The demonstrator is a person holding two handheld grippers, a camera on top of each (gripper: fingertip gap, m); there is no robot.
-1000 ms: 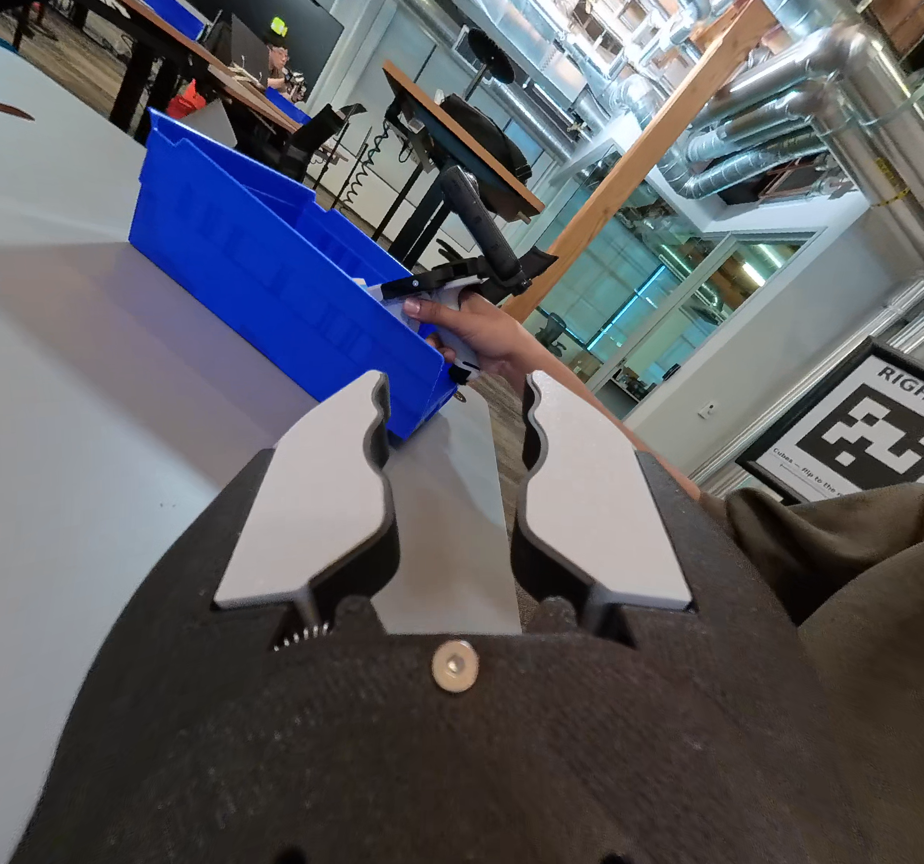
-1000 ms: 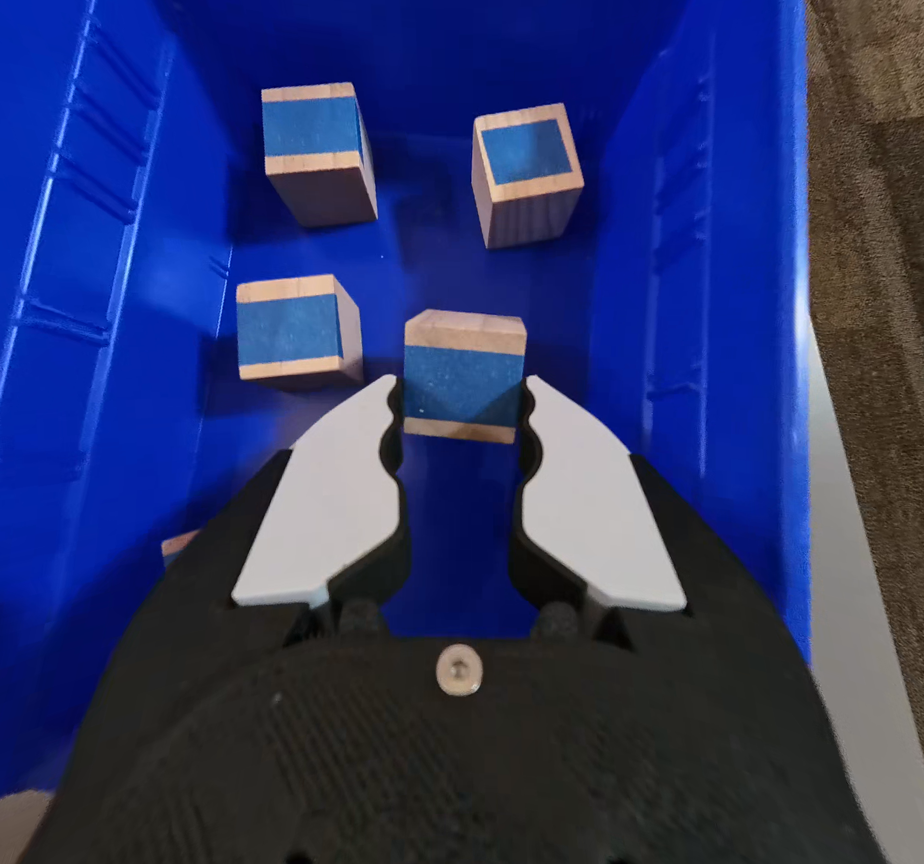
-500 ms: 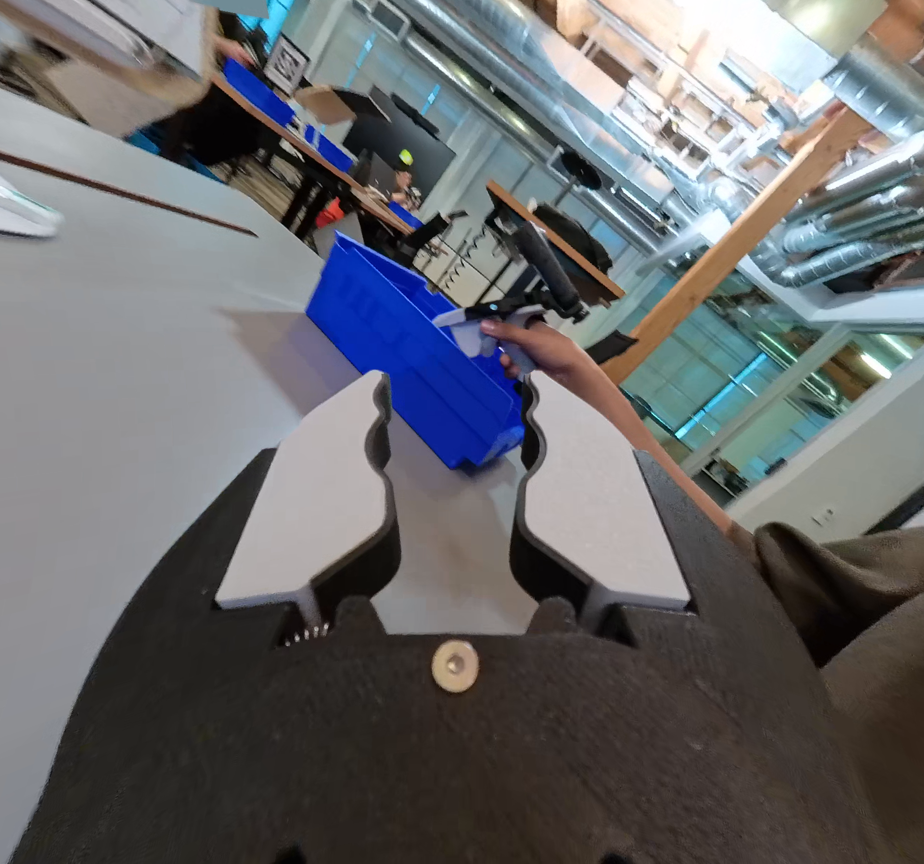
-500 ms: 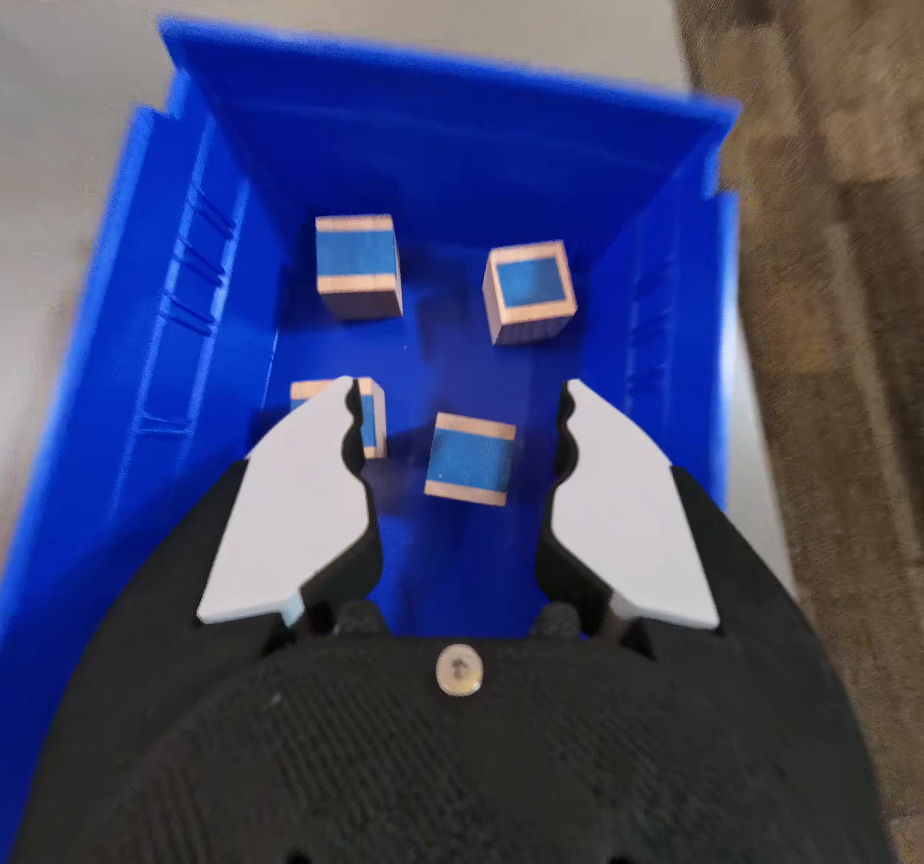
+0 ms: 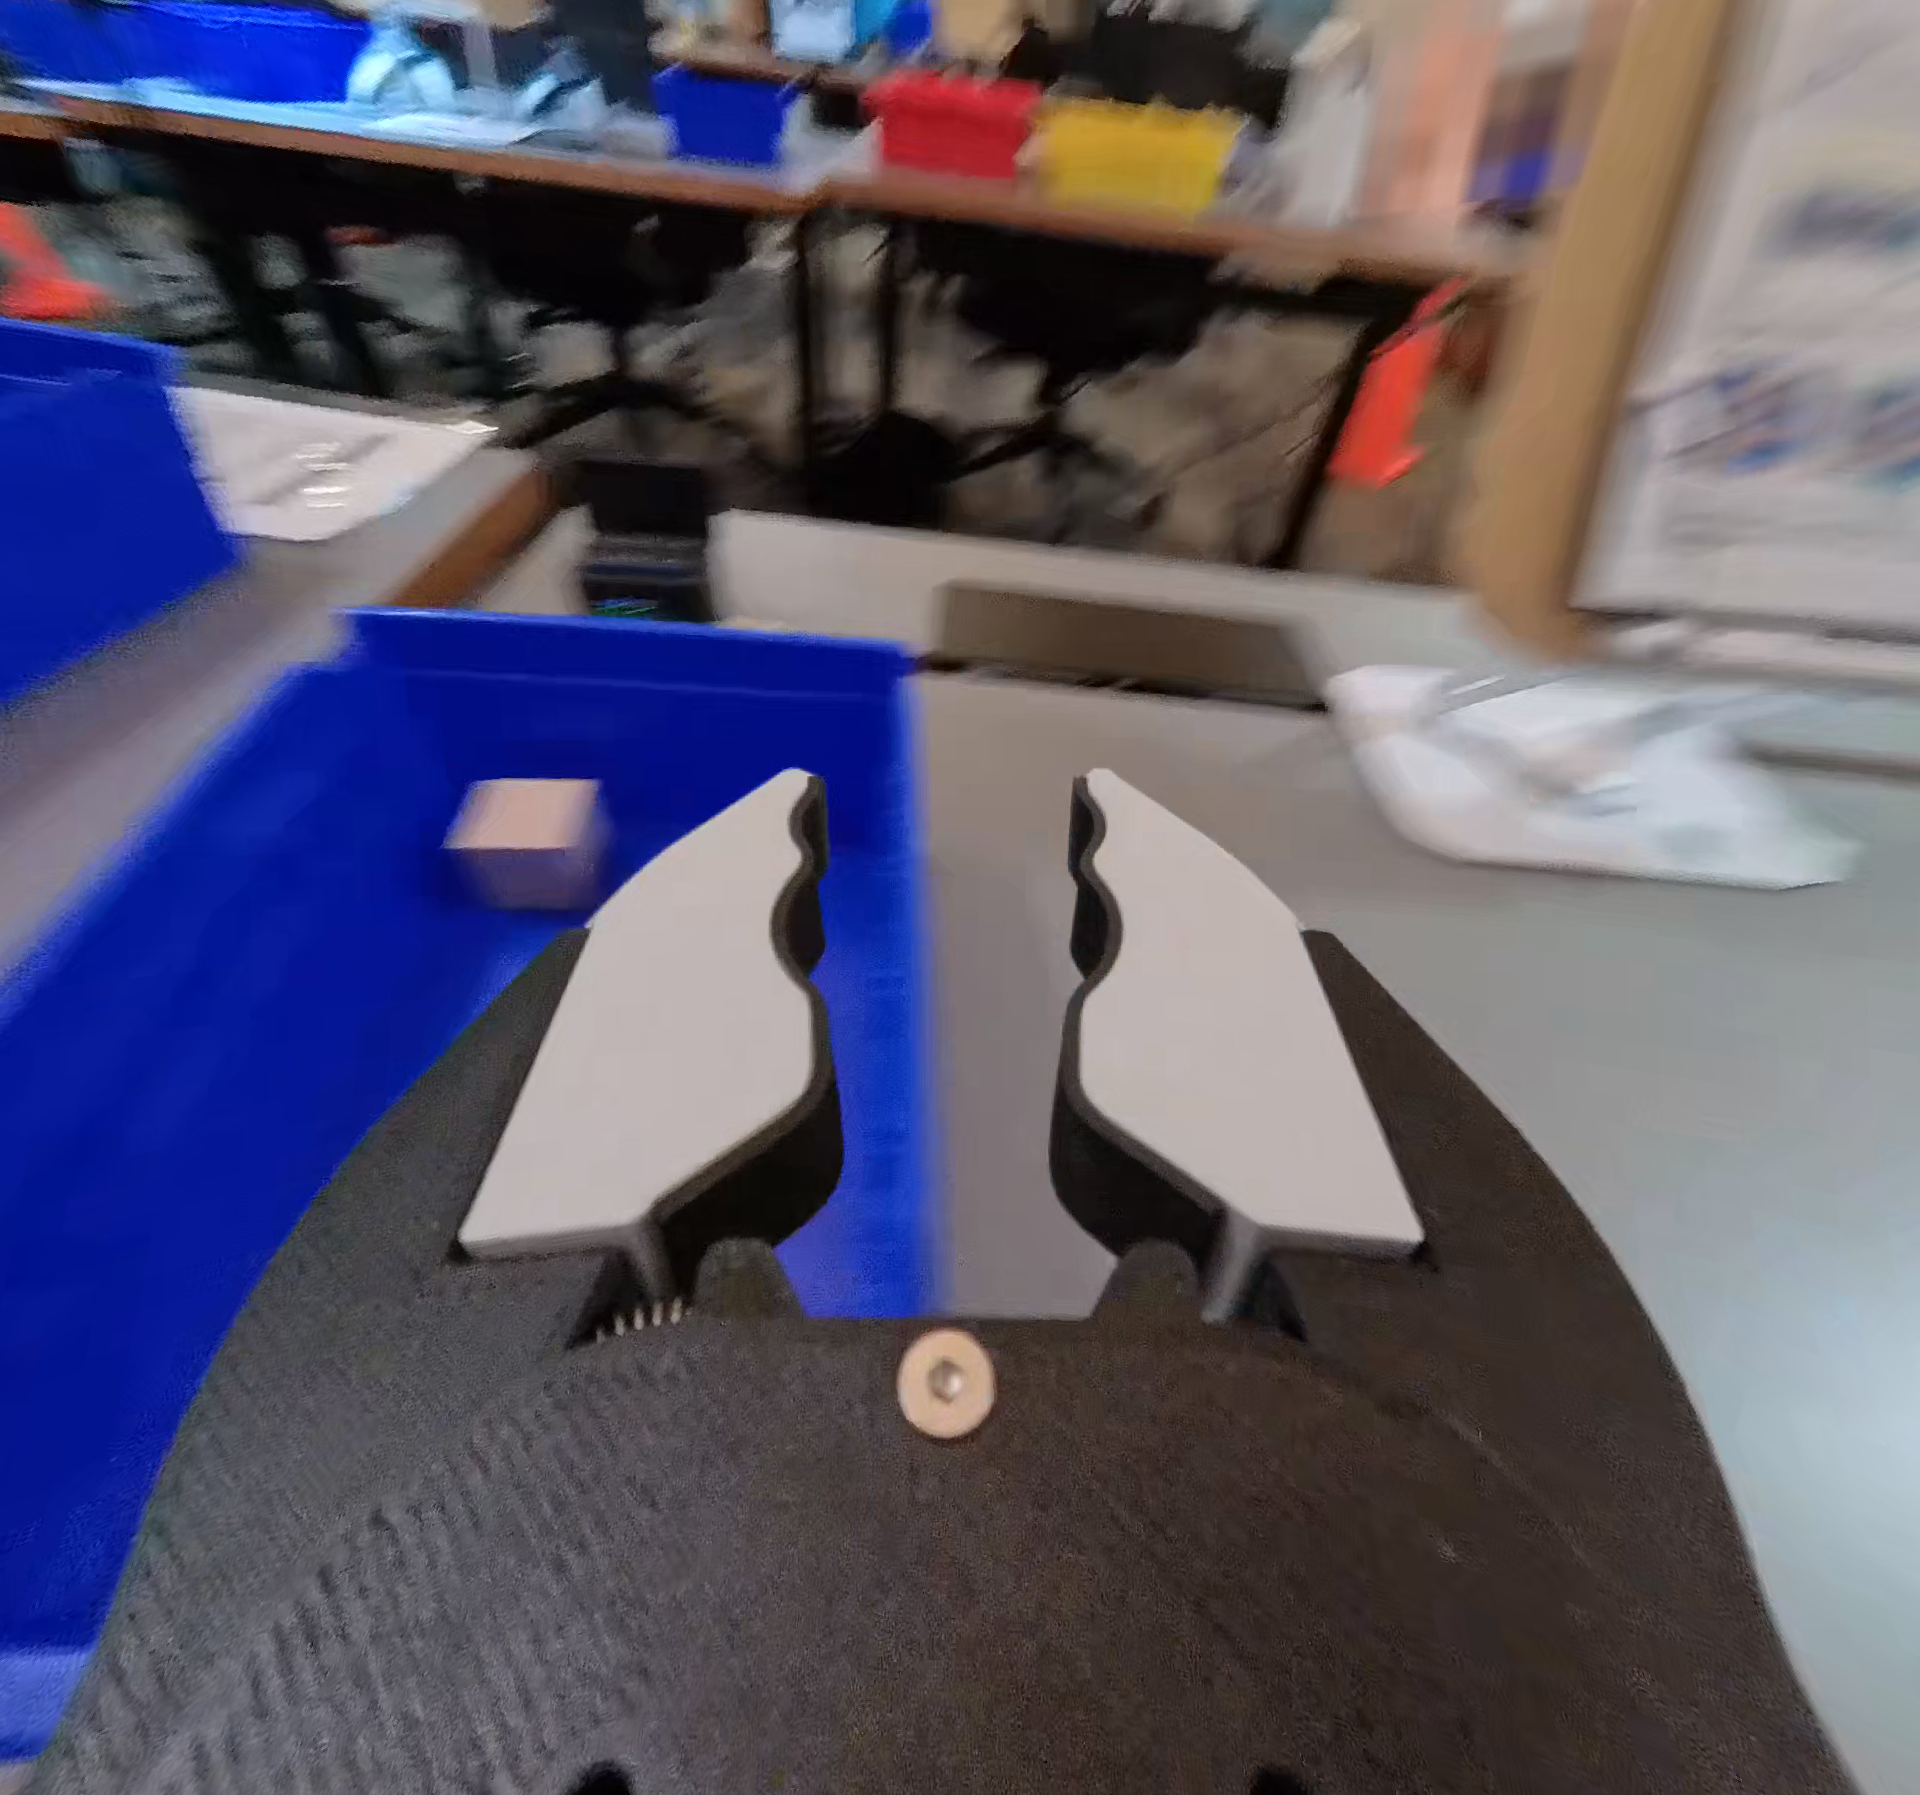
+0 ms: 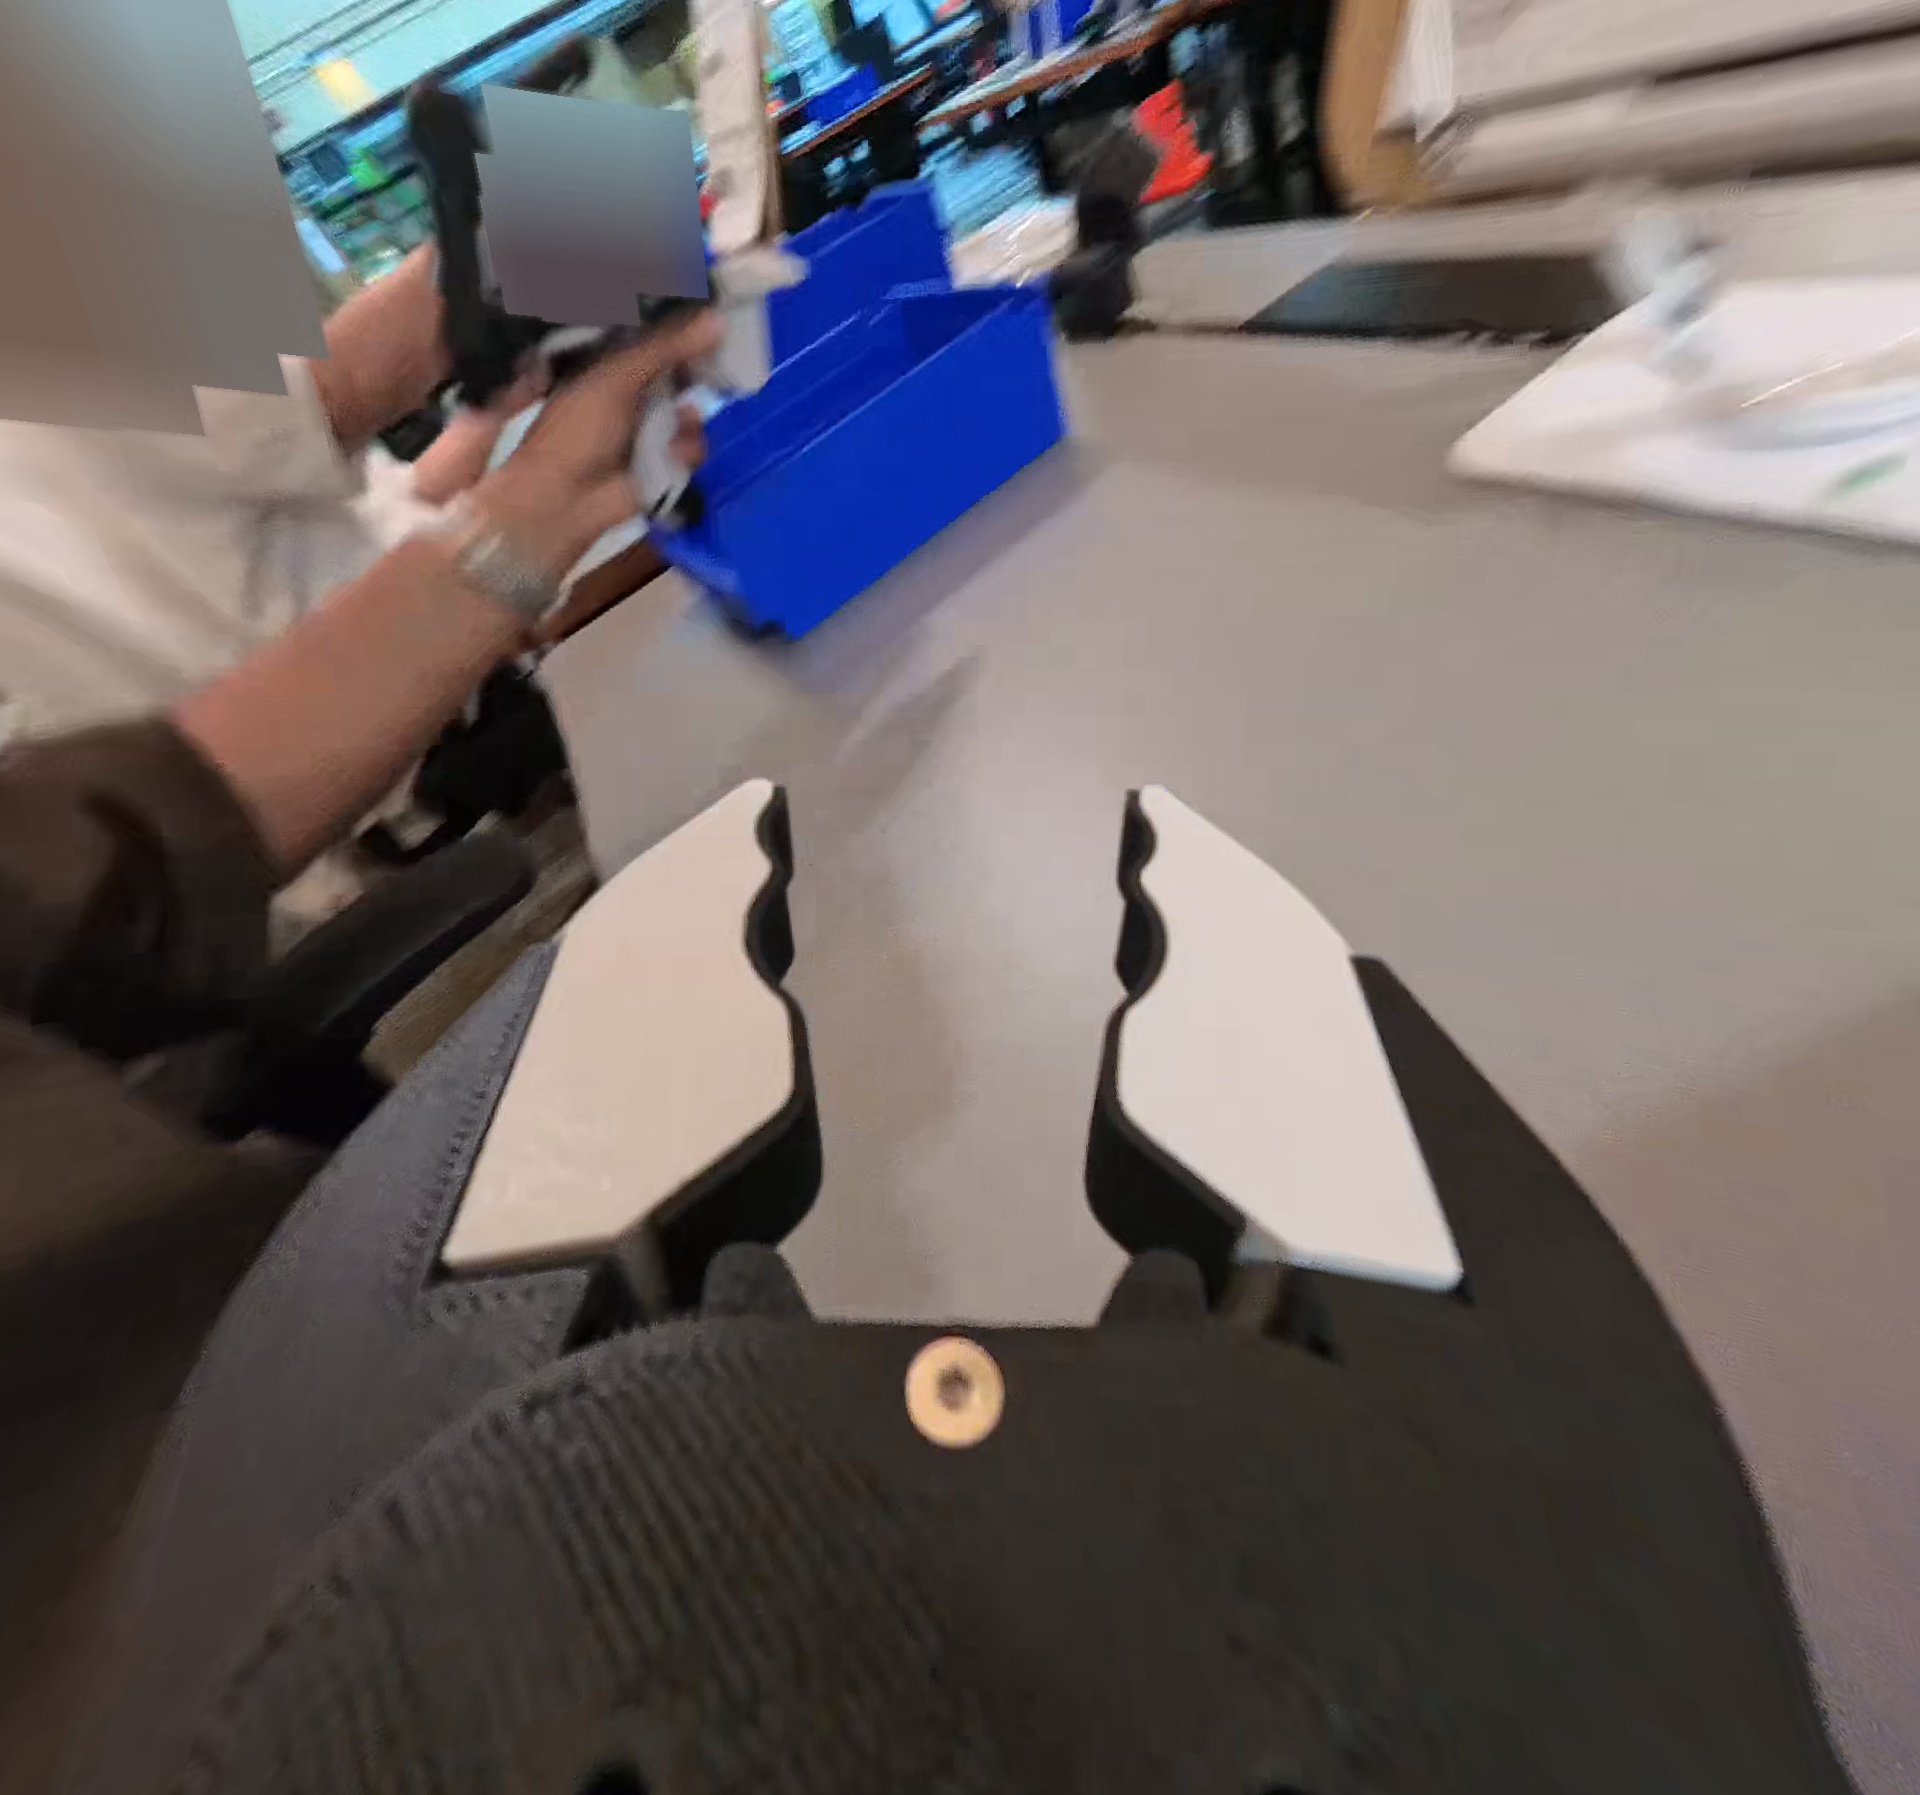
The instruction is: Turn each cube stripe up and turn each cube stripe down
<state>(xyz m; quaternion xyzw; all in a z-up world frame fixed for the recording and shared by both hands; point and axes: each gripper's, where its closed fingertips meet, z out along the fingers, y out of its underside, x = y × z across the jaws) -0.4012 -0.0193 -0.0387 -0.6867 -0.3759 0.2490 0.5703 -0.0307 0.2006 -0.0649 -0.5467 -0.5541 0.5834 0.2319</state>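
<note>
In the left wrist view a blue bin (image 5: 623, 696) stands on the grey table (image 5: 1455, 1070), with one wooden cube (image 5: 525, 841) inside showing a plain top face; the picture is blurred. My left gripper (image 5: 945, 784) is open and empty, above the bin's right wall. In the right wrist view my right gripper (image 6: 954, 795) is open and empty over the bare table (image 6: 1351, 706), well short of the blue bin (image 6: 883, 457). A person's hand (image 6: 540, 467) holds the other gripper at the bin's near end. No cube shows in this view.
White plastic bags (image 5: 1558, 789) lie on the table to the right and also show in the right wrist view (image 6: 1714, 395). A dark flat slab (image 5: 1112, 644) lies behind the bin. A second blue bin (image 5: 94, 478) stands at far left. The table edge and a chair (image 6: 416, 914) are left.
My right gripper opened, let go of the striped cube, left the bin and swung out over the table. My left gripper moved up to the bin.
</note>
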